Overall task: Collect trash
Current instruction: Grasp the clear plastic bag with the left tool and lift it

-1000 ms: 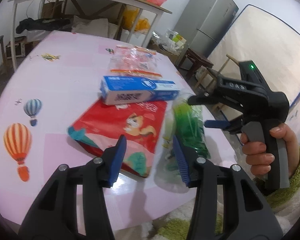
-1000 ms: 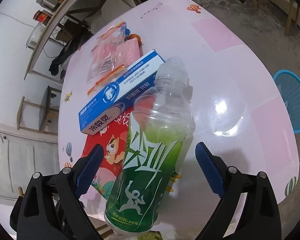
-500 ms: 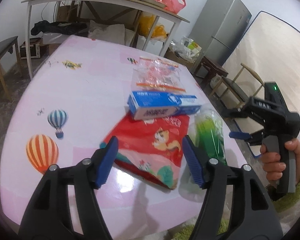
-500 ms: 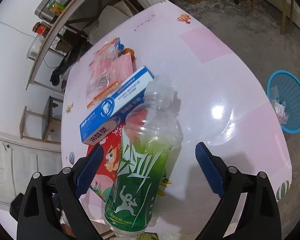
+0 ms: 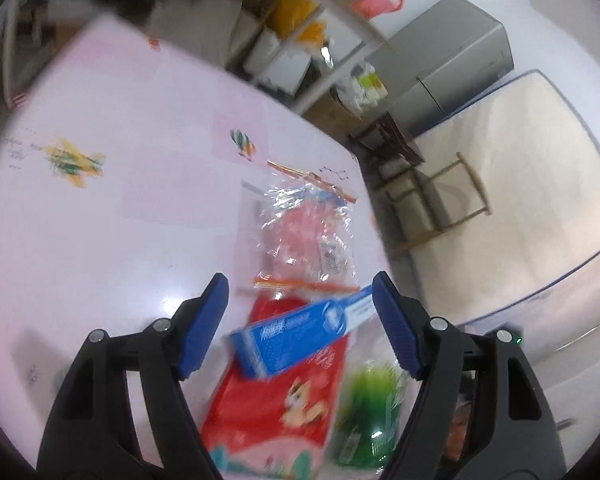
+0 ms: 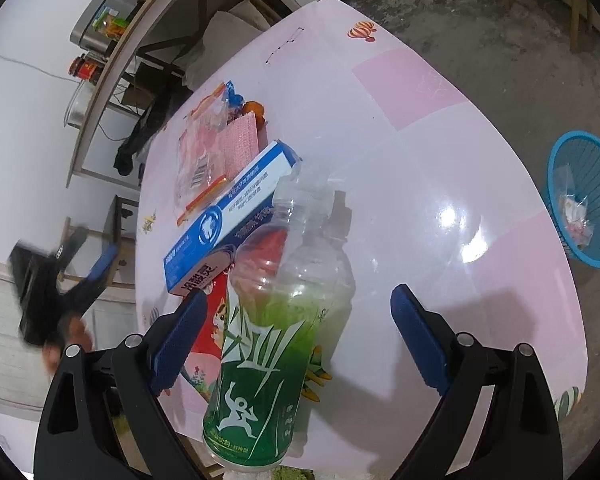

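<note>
I had the right tool [image 6: 296, 336] hanging with its blue pads spread wide on either side of the clear plastic bottle with the green label [image 6: 268, 344], which lay near the front edge of the pink glossy surface [image 6: 440, 152], neck pointing away from me. Neither pad touched it. The left tool [image 5: 300, 320] was equally spread, holding nothing, poised above the blue-and-white toothpaste box [image 5: 300, 330] that rested on the flat red snack bag [image 5: 276, 396]; that view was blurred, so I could not judge its height. A crinkled clear wrapper with pink contents [image 5: 308, 240] sat just beyond the box.

To take the bottle well, I judged I should lower the right tool until the pads bracketed the labelled body rather than the tapering shoulder, then press in squarely; an empty bottle is light and springy, so an off-centre pinch could squirt it sideways off the edge. The blue mesh waste basket [image 6: 584, 200] stood on the floor well apart, to the right.
</note>
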Demonstrator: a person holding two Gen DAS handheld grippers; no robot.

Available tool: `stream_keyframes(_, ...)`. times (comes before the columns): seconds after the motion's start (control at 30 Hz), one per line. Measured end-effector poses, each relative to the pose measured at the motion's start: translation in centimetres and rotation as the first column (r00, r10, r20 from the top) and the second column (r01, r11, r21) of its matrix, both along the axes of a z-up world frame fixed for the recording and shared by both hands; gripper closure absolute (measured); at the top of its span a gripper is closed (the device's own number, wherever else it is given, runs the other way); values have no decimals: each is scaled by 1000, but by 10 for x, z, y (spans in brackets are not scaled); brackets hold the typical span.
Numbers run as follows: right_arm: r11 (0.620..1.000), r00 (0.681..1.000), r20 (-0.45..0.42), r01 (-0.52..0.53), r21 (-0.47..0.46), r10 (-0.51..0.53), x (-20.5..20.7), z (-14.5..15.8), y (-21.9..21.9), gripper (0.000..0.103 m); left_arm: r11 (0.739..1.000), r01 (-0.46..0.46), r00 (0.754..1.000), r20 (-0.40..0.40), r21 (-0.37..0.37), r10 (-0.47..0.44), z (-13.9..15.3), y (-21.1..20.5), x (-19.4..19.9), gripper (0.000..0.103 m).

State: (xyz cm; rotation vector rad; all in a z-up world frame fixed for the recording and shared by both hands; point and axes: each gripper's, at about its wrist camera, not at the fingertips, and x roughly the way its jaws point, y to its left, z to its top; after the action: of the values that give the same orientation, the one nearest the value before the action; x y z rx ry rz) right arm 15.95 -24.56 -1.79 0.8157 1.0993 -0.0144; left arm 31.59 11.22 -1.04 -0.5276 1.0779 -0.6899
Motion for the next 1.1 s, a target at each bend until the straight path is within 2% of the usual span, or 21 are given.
stream_keyframes(0.17, 999, 1000, -6, -10, 32, 10, 5, -7, -6, 13, 993, 44, 985, -160, -105, -61, -39, -23, 64, 33)
stream_keyframes(0.27, 999, 1000, -9, -16, 47, 17, 8, -11, -9, 13, 994, 45, 973, -221, -103, -67, -62, -38, 87, 34)
stream_keyframes(0.37, 997, 1000, -6, -14, 75, 15, 10, -16, -12, 13, 994, 86, 967, -236, -73, -101, -77, -55, 101, 35)
stream_keyframes(0.57, 991, 1000, -13, -10, 134, 12, 11, -28, -16, 13, 987, 131, 957, -249, -93, -150, -96, -72, 111, 42)
stream_keyframes(0.77, 981, 999, -12, -34, 189, 37, 13, -33, -13, 13, 984, 149, 950, -263, -101, -171, -107, -81, 114, 65)
stream_keyframes(0.83, 979, 999, -9, -38, 201, 40, 12, -33, -12, 13, 983, 150, 951, -258, -101, -172, -107, -82, 114, 79)
stream_keyframes(0.97, 976, 999, -12, -38, 217, 42, 9, -34, -9, 13, 980, 156, 954, -240, -123, -182, -103, -77, 113, 92)
stream_keyframes(1.0, 975, 999, -14, -39, 219, 44, 8, -35, -8, 13, 977, 164, 955, -229, -134, -191, -101, -78, 111, 100)
stream_keyframes(1.1, 975, 999, -20, -34, 219, 39, 5, -35, -8, 13, 973, 155, 962, -198, -170, -188, -94, -75, 107, 103)
